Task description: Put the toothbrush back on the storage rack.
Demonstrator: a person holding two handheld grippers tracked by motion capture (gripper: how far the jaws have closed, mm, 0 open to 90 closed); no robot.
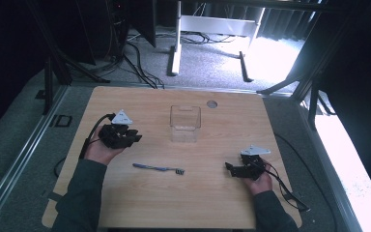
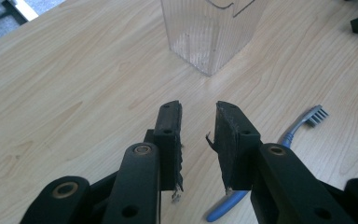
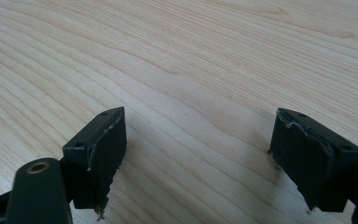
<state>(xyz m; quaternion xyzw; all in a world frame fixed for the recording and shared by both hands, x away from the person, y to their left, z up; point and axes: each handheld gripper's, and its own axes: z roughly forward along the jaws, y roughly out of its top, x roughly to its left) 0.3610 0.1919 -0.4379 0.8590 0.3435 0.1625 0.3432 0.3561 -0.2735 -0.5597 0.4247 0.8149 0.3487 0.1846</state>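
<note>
A blue toothbrush (image 1: 158,168) lies flat on the desk (image 1: 203,203), long axis running between the two hand-held grippers, bristles toward the right hand-held gripper (image 1: 231,167). The left hand-held gripper (image 2: 198,119) hovers just above its handle, jaws partly open, holding nothing. The right one is released wide, empty, over bare desk.
</note>
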